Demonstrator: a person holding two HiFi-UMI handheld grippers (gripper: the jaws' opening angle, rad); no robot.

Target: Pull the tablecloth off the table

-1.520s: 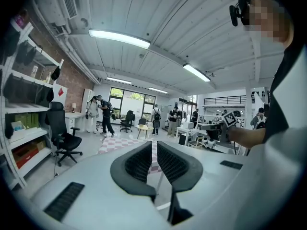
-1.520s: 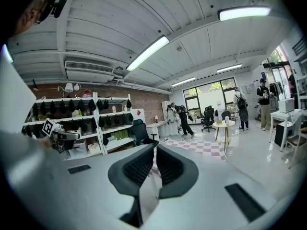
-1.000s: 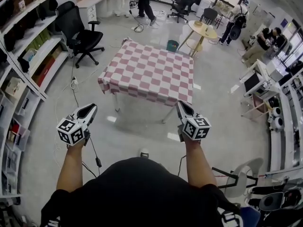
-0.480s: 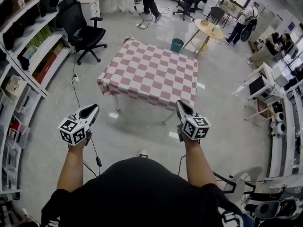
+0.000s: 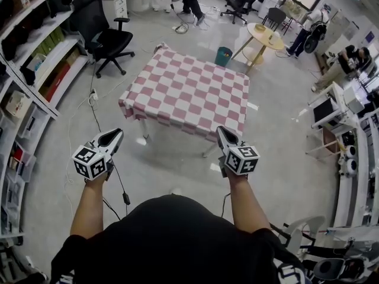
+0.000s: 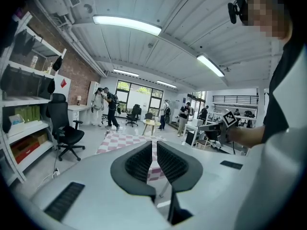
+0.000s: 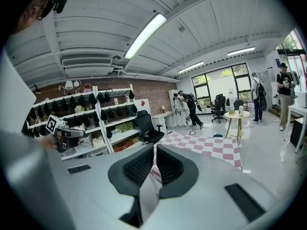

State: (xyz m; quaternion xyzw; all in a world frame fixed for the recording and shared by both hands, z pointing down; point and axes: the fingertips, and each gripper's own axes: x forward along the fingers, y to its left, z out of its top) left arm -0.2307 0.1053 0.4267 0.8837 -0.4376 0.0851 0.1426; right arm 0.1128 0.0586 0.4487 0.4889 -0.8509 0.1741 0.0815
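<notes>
A pink-and-white checked tablecloth (image 5: pixel 186 93) covers a small square table in the middle of the floor and hangs over its edges. Both grippers are held in the air short of the table's near side, not touching the cloth. My left gripper (image 5: pixel 111 136) points toward the near left corner, jaws shut with nothing between them. My right gripper (image 5: pixel 223 134) hovers just before the near right corner, also shut and empty. In the left gripper view the tablecloth (image 6: pixel 120 142) lies beyond the left gripper (image 6: pixel 154 146). In the right gripper view the tablecloth (image 7: pixel 211 145) lies past the right gripper (image 7: pixel 154 151).
A black office chair (image 5: pixel 98 31) stands left of the table beside long shelves (image 5: pixel 29 70). A cable (image 5: pixel 95 111) runs over the floor. Behind the table are a teal bin (image 5: pixel 223 56) and a round yellow table (image 5: pixel 265 37). Several people stand at the back; desks (image 5: pixel 325 108) line the right.
The table has come a little closer and lower in the head view. Both grippers keep their pose and stay shut.
</notes>
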